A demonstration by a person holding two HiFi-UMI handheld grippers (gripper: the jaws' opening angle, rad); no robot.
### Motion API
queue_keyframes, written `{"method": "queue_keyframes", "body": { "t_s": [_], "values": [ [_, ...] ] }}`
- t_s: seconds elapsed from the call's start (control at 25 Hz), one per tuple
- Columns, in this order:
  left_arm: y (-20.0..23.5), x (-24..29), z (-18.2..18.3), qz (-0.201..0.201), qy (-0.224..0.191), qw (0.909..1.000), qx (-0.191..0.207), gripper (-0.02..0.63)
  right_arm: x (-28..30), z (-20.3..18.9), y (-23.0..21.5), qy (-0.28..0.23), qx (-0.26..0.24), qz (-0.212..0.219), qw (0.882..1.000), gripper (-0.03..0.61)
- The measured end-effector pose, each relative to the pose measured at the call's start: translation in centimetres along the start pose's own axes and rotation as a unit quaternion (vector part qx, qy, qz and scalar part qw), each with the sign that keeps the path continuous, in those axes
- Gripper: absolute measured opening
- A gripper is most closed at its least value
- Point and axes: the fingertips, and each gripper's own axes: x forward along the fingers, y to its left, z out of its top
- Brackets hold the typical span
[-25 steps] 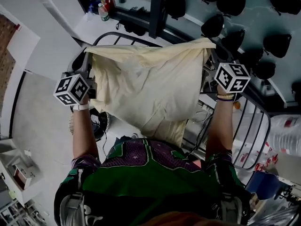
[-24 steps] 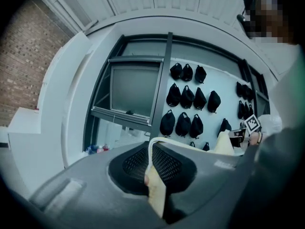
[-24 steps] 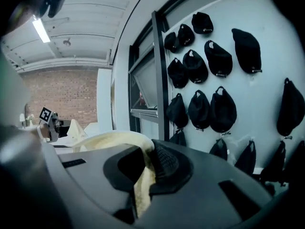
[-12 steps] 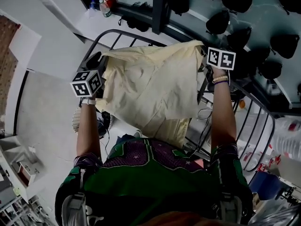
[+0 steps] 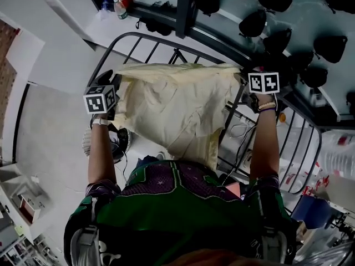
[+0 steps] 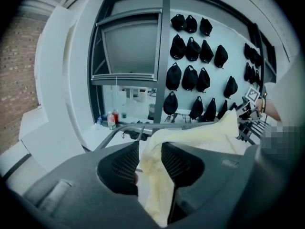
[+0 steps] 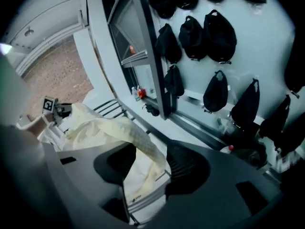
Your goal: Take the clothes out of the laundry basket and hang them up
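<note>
Overhead, a person in a green and purple patterned top point(image 5: 177, 204) holds one pair of tongs in each hand, arms stretched out over a dark metal tube drying rack point(image 5: 145, 35).

Cloth: a pale yellow, crumpled fabric garment point(image 5: 177, 104) is spread wide between the two hands. Its top edge runs from the left tongs point(image 5: 108, 87) across to the right tongs point(image 5: 245, 77). The lower part hangs on the near side, toward the person's chest. The rack's curved far rail shows just beyond the top edge.

Left tongs point(image 6: 150, 163): the jaws have just been opening and stand apart. A corner of the garment point(image 6: 200, 137) sits in the gap, bunched and trailing off to the right. The pads do not clamp it; grip released.

Right tongs point(image 7: 152, 168): same note. The jaws have just been opening and are parted, with a fold of the garment point(image 7: 100, 128) draped loosely through the gap. Thin rack bars show beneath the fabric there. Released too.

Surroundings: rows of black caps point(image 5: 260, 21) hang on the pale far wall, also seen from the left tongs point(image 6: 190, 75) and the right tongs point(image 7: 219, 30). Small plastic bottles point(image 5: 117, 4), one with red on it, stand on a white ledge at far left point(image 6: 110, 119). More dark rack rungs point(image 5: 302, 148) curve down at the right.
</note>
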Motion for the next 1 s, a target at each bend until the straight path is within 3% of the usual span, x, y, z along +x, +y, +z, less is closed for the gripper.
{"method": "queue_keyframes", "body": {
  "t_s": [0.12, 0.24, 0.48, 0.72, 1.0],
  "values": [
    [1.1, -0.4, -2.2, -0.004, 0.021, 0.9997, -0.009, 0.152, -1.2, -2.6, 1.6, 0.038, -0.02, 0.024, 0.999, 0.187],
    [1.5, -1.3, -3.2, -0.012, 0.026, 0.9995, -0.012, 0.152, -2.7, -3.9, 2.9, 0.039, -0.017, 0.032, 0.999, 0.187],
    [0.4, -3.3, -4.5, -0.057, 0.026, 0.998, 0.01, 0.153, -4.5, -4.4, 6.8, 0.002, -0.01, 0.026, 1.0, 0.187],
    [0.5, -7.5, -8.6, -0.082, 0.046, 0.9948, 0.038, 0.16, -6.8, -4.2, 12.5, -0.038, -0.017, 0.025, 0.999, 0.187],
    [3.6, -15.0, -10.7, -0.075, -0.006, 0.9971, -0.007, 0.16, -9.6, -4.7, 19.4, -0.114, -0.017, 0.012, 0.993, 0.187]
  ]
}}
